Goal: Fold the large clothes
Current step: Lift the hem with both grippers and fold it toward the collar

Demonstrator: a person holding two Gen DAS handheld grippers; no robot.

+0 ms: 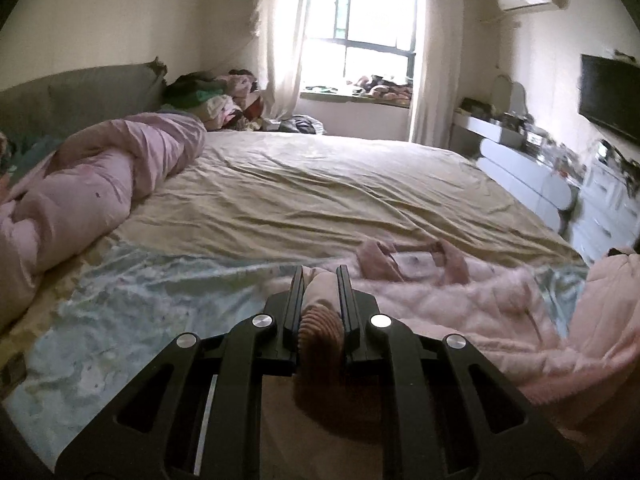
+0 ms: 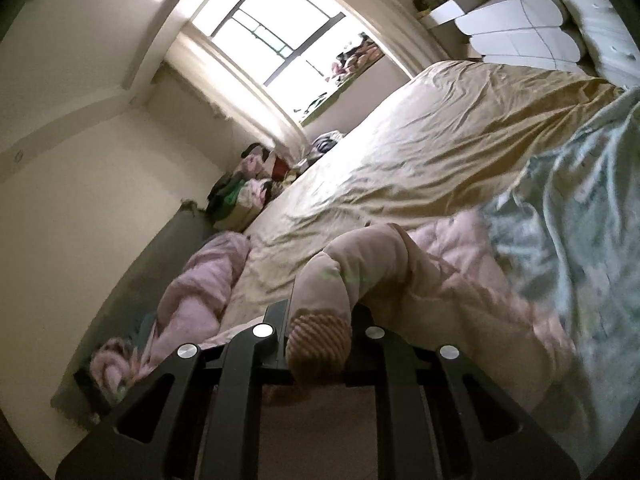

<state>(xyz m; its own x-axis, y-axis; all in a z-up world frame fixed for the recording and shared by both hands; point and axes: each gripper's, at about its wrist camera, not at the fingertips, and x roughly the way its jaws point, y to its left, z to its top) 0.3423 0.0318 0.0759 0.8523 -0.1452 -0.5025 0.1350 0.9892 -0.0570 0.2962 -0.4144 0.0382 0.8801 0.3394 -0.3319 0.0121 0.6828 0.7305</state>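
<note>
Wide tan bed lies past the pink coat; left gripper and right gripper each pinch a ribbed cuff.

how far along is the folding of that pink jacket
Early stage. Done: each gripper has one ribbed cuff of the pink jacket pinched, the left gripper in its view and the right gripper in its own. In hand: both sleeves are being held by the jaws. Left: the body lies rumpled on the bed, with no neat fold visible.

Black claw, silver screws
</note>
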